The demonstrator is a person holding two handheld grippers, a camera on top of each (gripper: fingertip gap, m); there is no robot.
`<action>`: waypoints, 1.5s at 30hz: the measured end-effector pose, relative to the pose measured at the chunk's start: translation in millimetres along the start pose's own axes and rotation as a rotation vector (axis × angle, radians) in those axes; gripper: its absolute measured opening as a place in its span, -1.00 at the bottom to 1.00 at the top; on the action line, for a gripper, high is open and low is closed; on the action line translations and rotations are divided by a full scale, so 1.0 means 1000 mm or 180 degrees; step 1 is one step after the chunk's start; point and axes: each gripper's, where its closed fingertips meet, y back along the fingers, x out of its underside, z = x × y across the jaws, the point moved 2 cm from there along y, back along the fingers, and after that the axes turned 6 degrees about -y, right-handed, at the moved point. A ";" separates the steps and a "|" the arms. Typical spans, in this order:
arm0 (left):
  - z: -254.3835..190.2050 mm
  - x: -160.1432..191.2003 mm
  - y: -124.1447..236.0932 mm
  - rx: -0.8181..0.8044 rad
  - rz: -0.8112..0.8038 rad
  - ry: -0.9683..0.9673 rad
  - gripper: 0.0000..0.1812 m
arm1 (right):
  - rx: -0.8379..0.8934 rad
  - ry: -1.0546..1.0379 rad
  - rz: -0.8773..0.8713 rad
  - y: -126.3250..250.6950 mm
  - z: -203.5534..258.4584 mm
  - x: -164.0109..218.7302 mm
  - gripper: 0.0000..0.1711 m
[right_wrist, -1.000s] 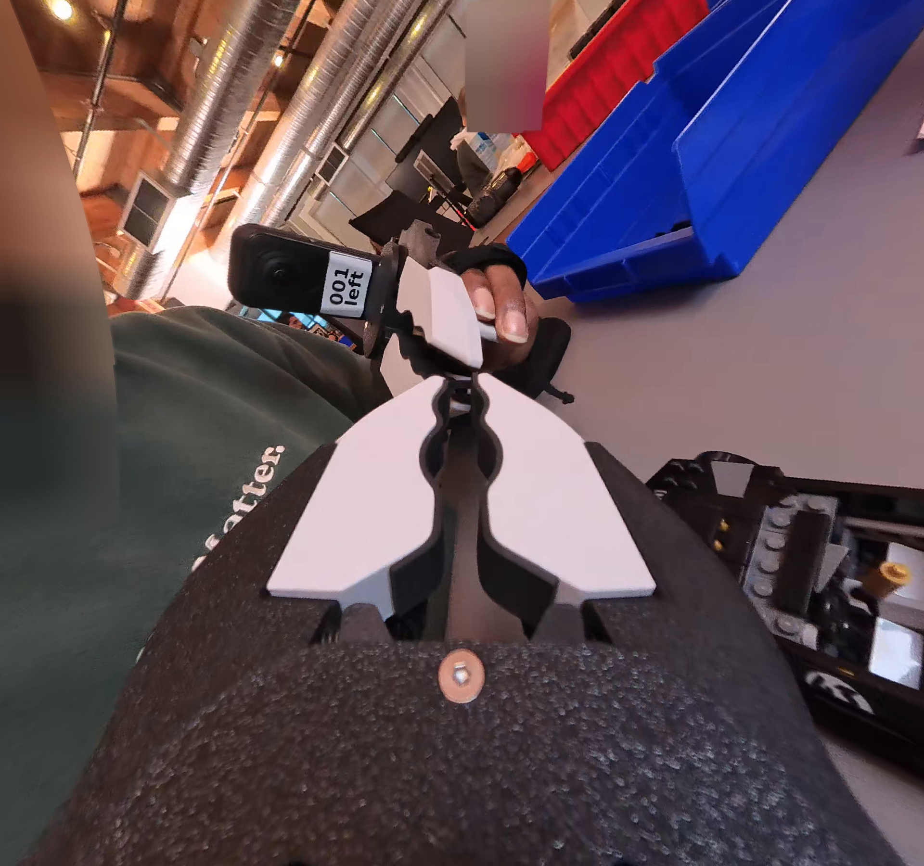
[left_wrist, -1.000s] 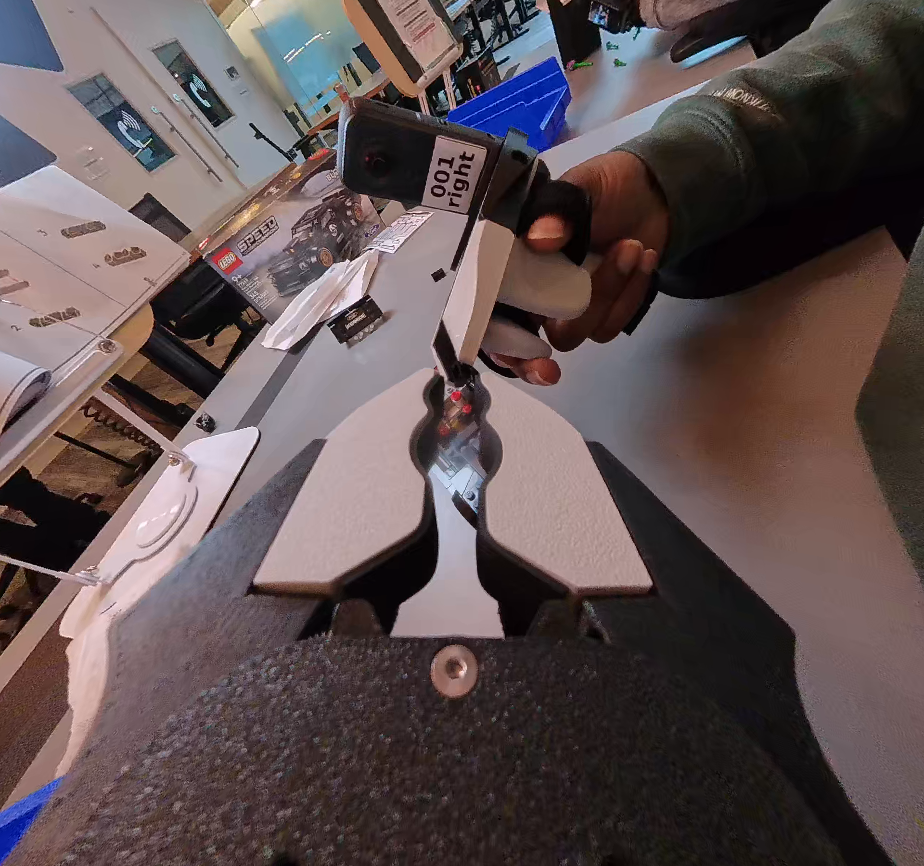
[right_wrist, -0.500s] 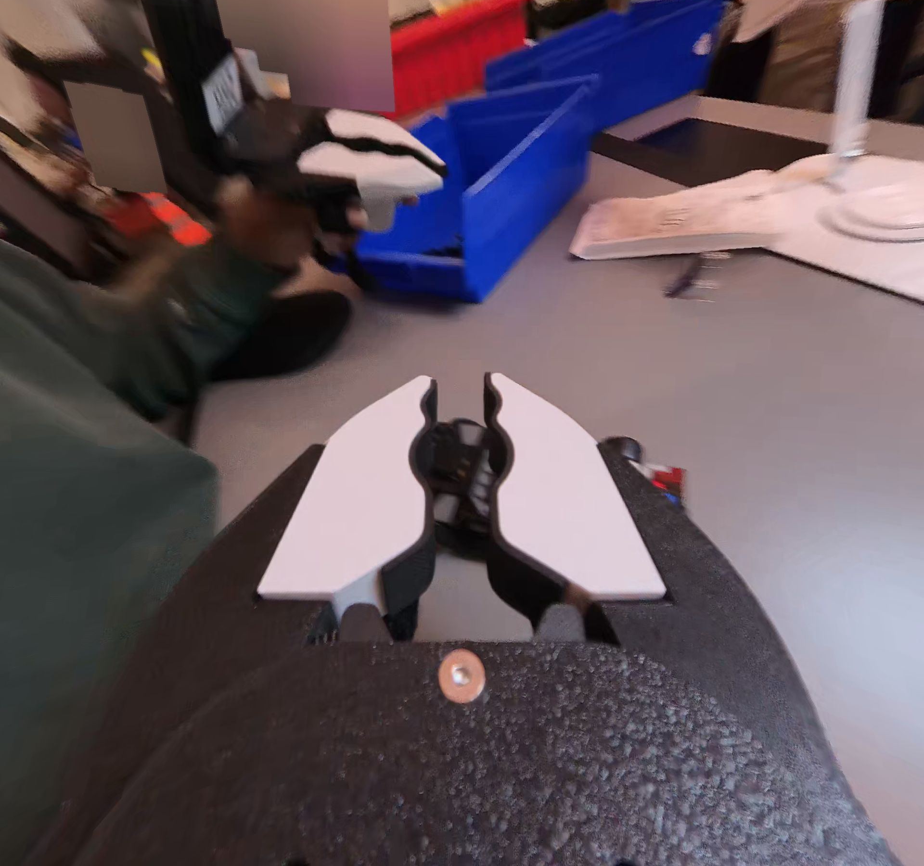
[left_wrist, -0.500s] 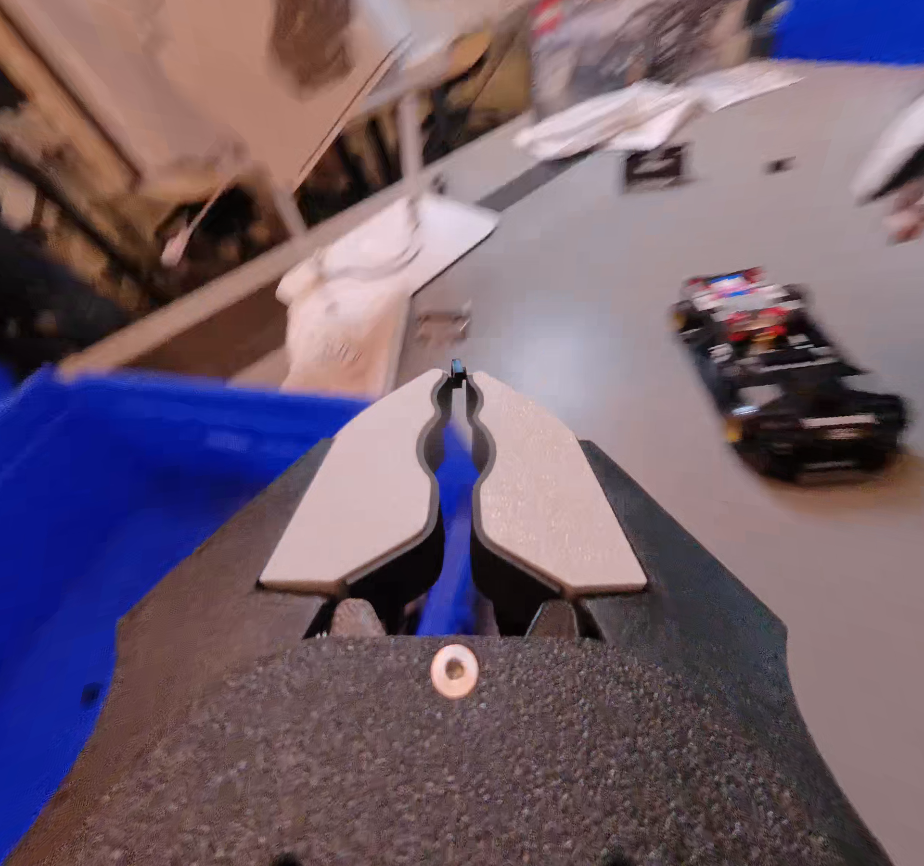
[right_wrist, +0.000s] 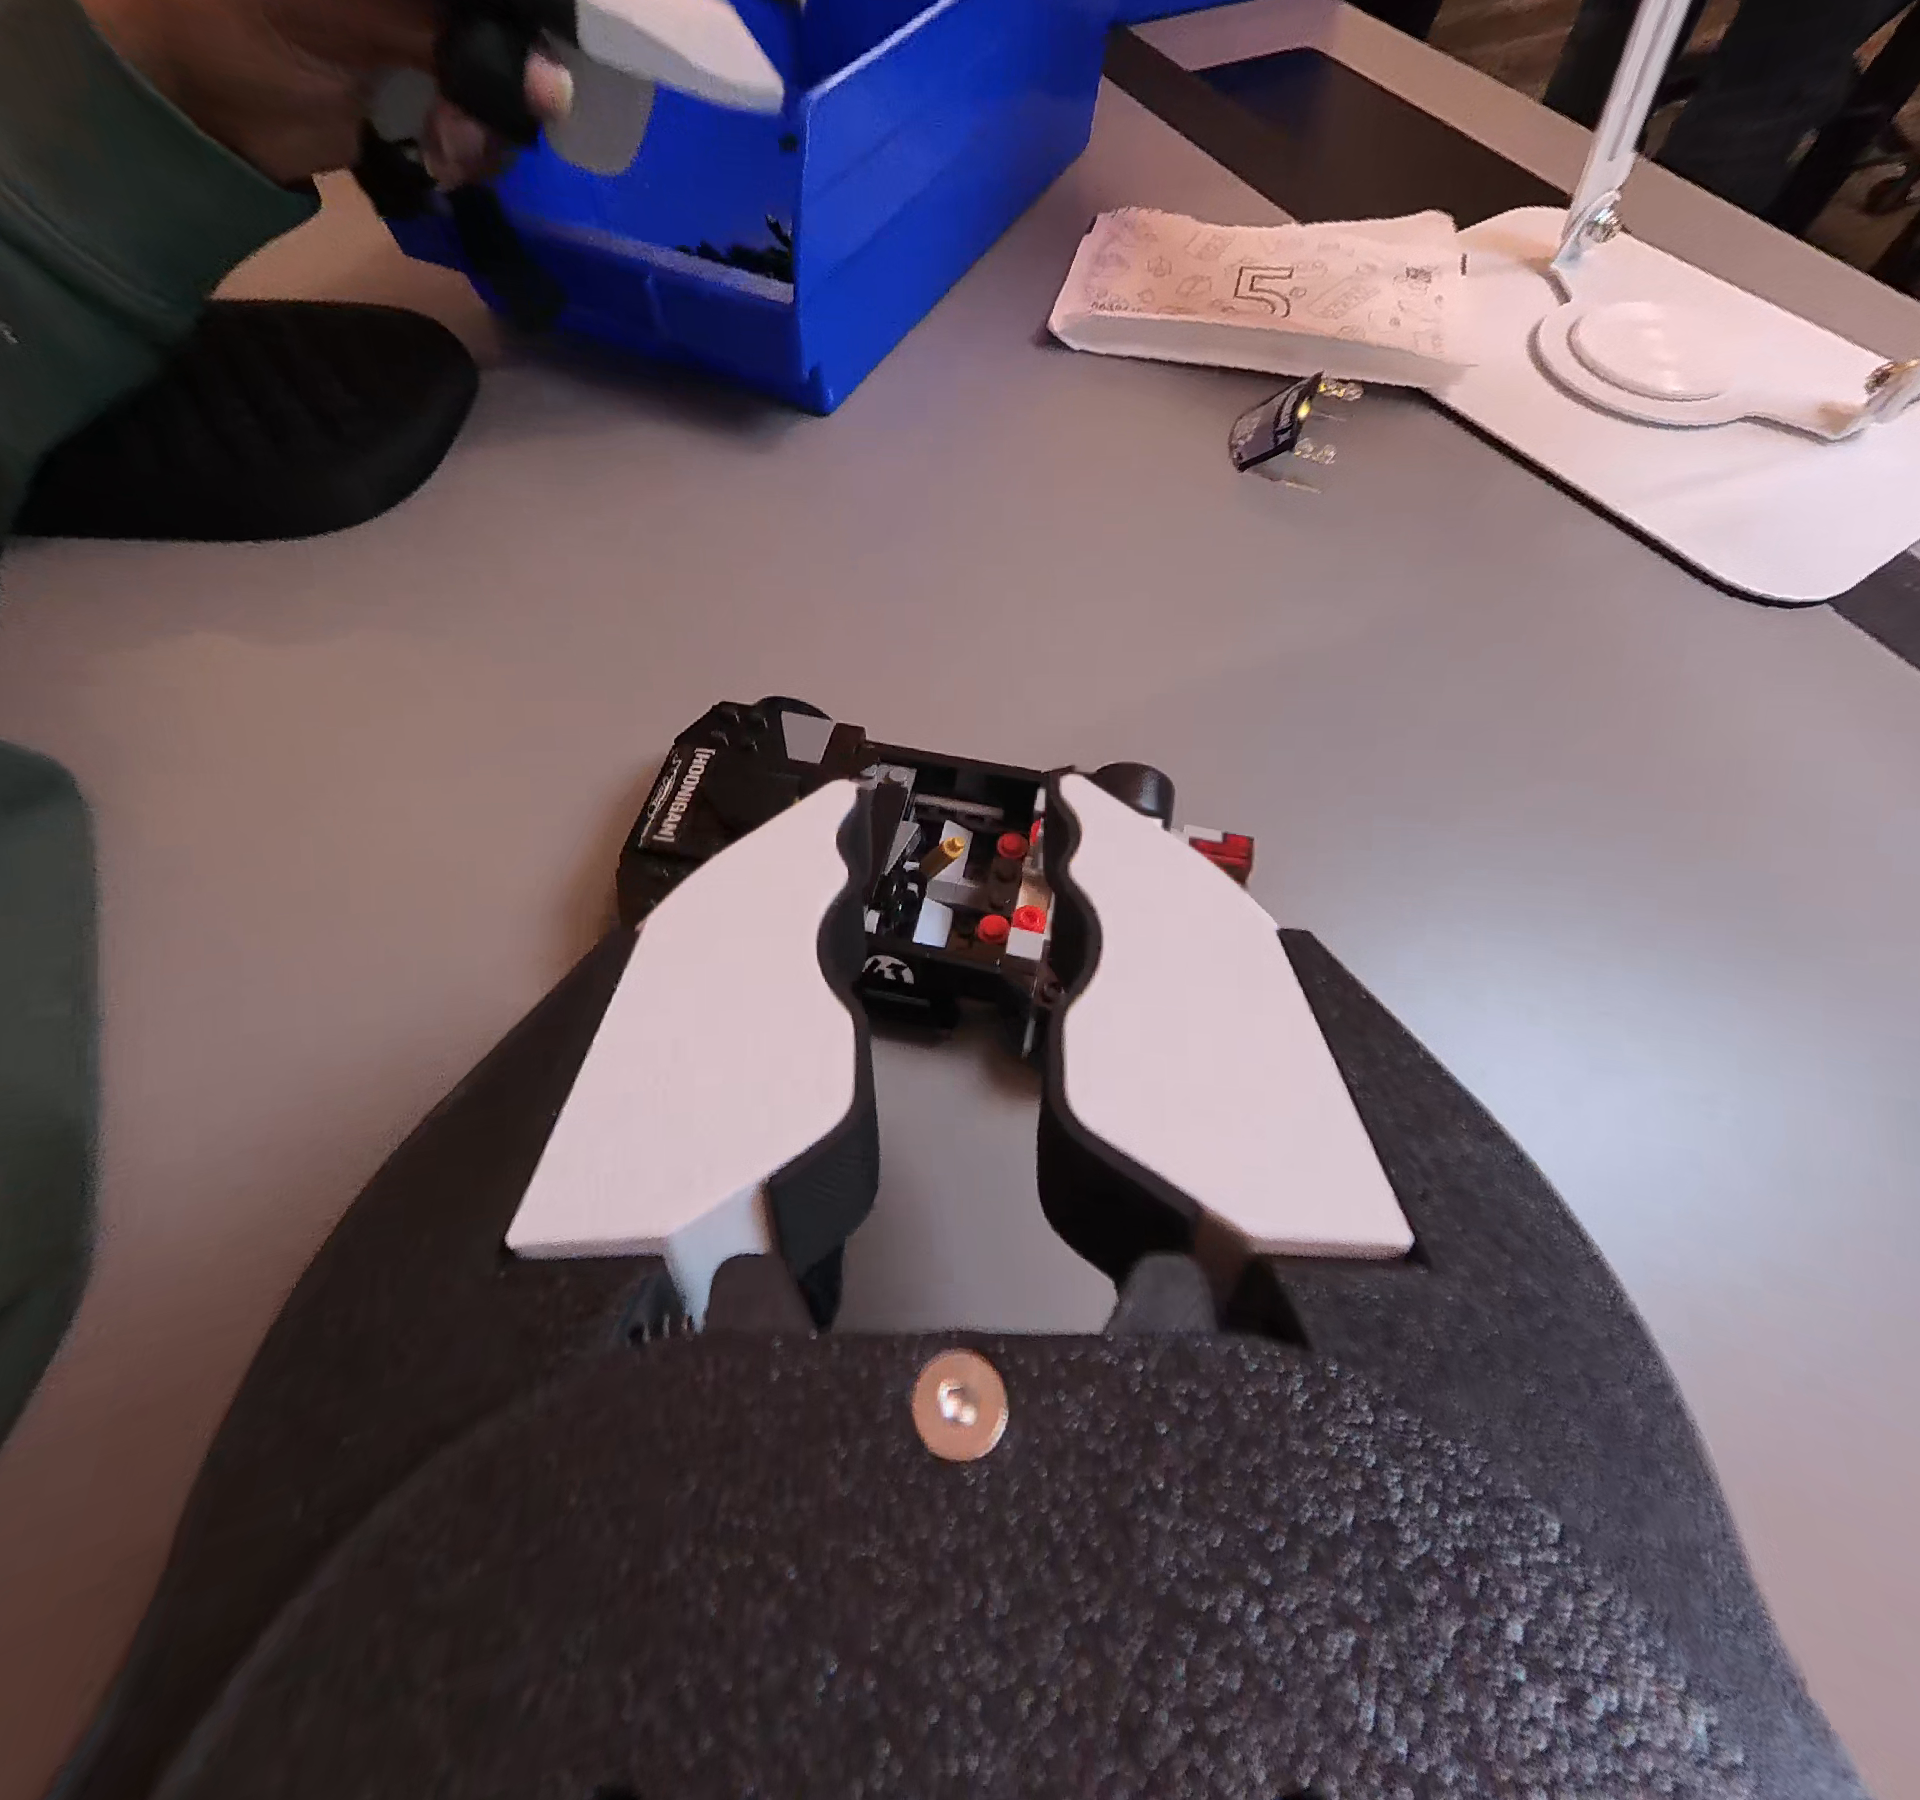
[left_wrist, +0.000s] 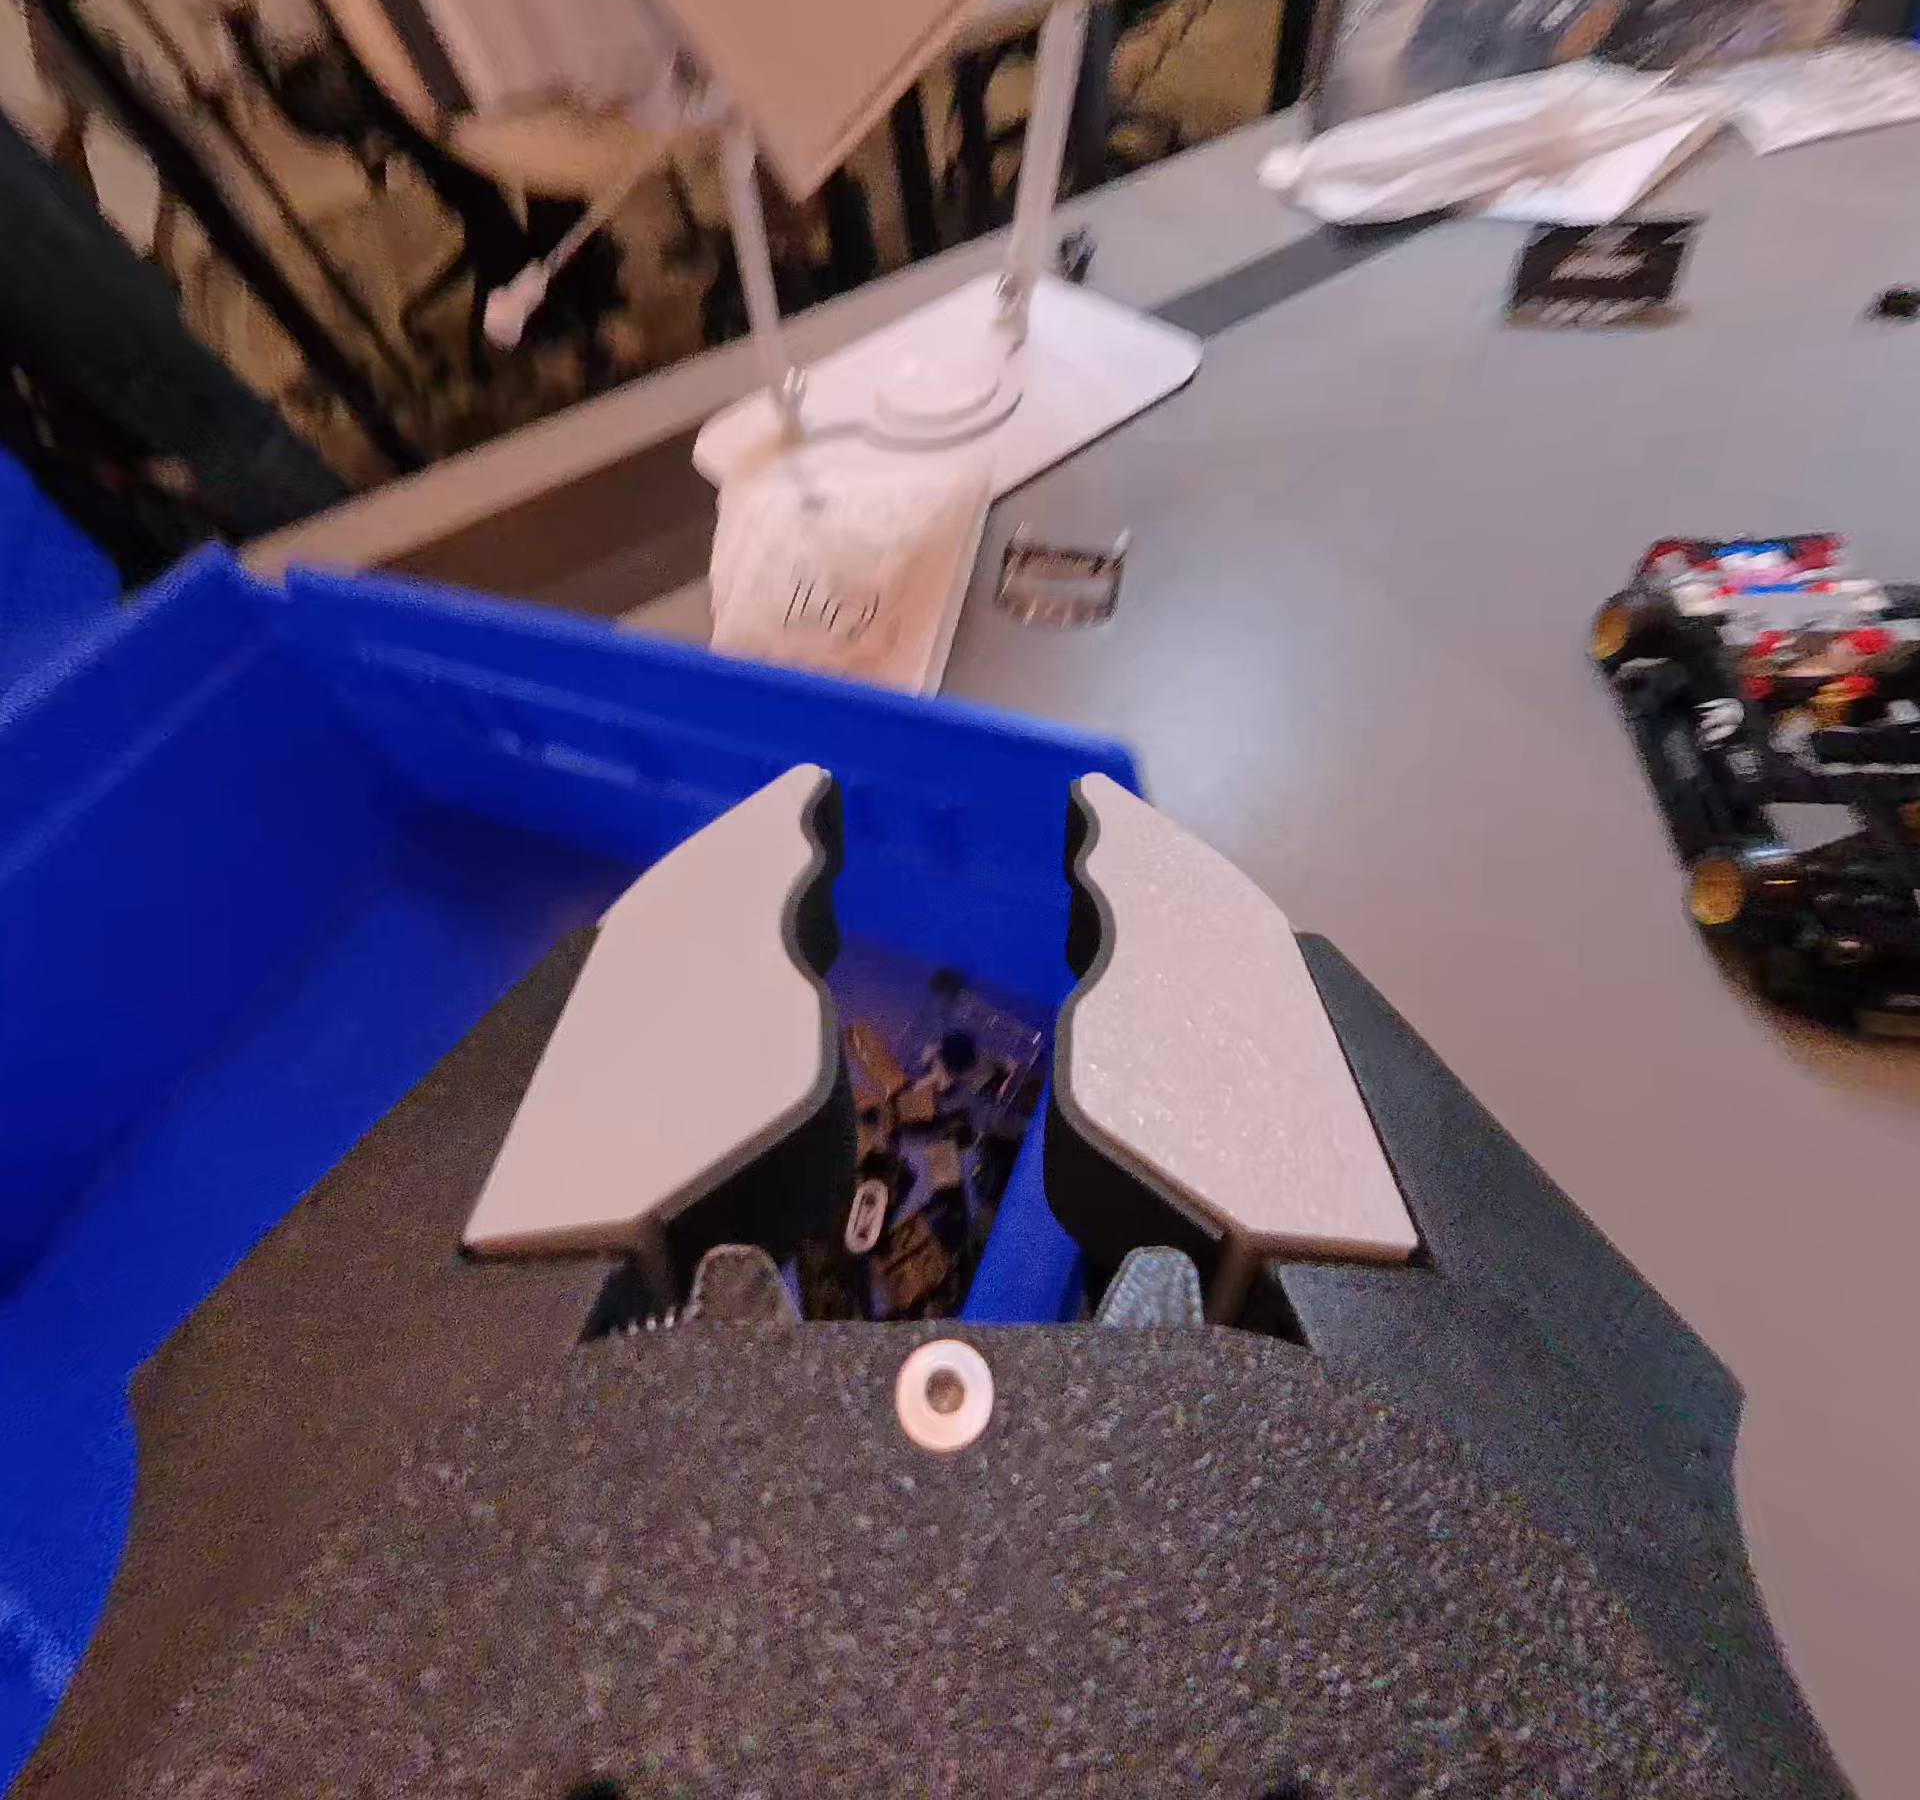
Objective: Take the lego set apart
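My left gripper (left_wrist: 948, 794) is open and holds nothing. It hangs over a blue bin (left_wrist: 364, 815), and several loose dark lego pieces (left_wrist: 935, 1106) lie on the bin floor below its fingers. The black lego car (left_wrist: 1787, 774) stands on the grey table to its right. My right gripper (right_wrist: 951, 794) is open just above the car (right_wrist: 727, 815). The car's open cabin, with red studs and a gold peg, shows between the fingers, and the pads do not press on it. The left gripper (right_wrist: 665, 36) also shows far off in the right wrist view, over the bin (right_wrist: 935, 140).
A white stand base (right_wrist: 1662, 420) and a printed paper bag (right_wrist: 1268, 296) lie at the table's far side, with a small dark piece (right_wrist: 1283, 425) in front of them. A black card (left_wrist: 1600, 275) lies farther off. A green sleeve (right_wrist: 104, 192) is at the left. Across from one pair of fingers to the other is roughly 25 cm.
Both grippers were shut together on a small piece in the air. The left swung to the bin with a tiny dark piece at its tips and opened. The right dropped to the car and opened.
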 end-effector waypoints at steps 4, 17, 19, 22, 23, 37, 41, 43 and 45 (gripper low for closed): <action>-0.036 -0.027 0.006 0.0217 -0.0506 -0.0444 -0.64 | -0.0019 0.0060 0.0214 -0.007 0.003 0.011 -0.74; -0.159 -0.009 -0.013 0.1664 -0.0423 -0.0650 -0.46 | -0.0102 0.0023 0.0410 -0.018 0.009 0.024 -0.82; -0.170 -0.008 -0.015 0.1790 -0.0401 -0.0622 -0.44 | -0.0110 0.0027 0.0402 -0.019 0.010 0.023 -0.83; -0.182 -0.007 -0.017 0.1905 -0.0395 -0.0533 -0.44 | -0.0118 0.0026 0.0331 -0.020 0.011 0.021 -0.83; -0.184 -0.007 -0.018 0.1926 -0.0399 -0.0493 -0.44 | -0.0113 0.0024 0.0299 -0.021 0.011 0.019 -0.82; -0.181 -0.005 -0.027 0.1645 -0.0437 -0.0330 -0.30 | 0.0530 0.0170 -0.0497 -0.020 -0.011 -0.009 -0.19; -0.167 -0.008 -0.025 0.1677 -0.0478 0.0041 -0.35 | 0.0885 0.0471 -0.0806 -0.013 -0.019 -0.020 -0.13; -0.162 -0.008 -0.024 0.1697 -0.0529 0.0127 -0.51 | 0.0971 0.0533 -0.0860 -0.010 -0.022 -0.022 -0.26; -0.157 -0.011 -0.022 0.1663 -0.0627 0.0130 -0.67 | 0.0987 0.0510 -0.0877 -0.009 -0.025 -0.022 -0.40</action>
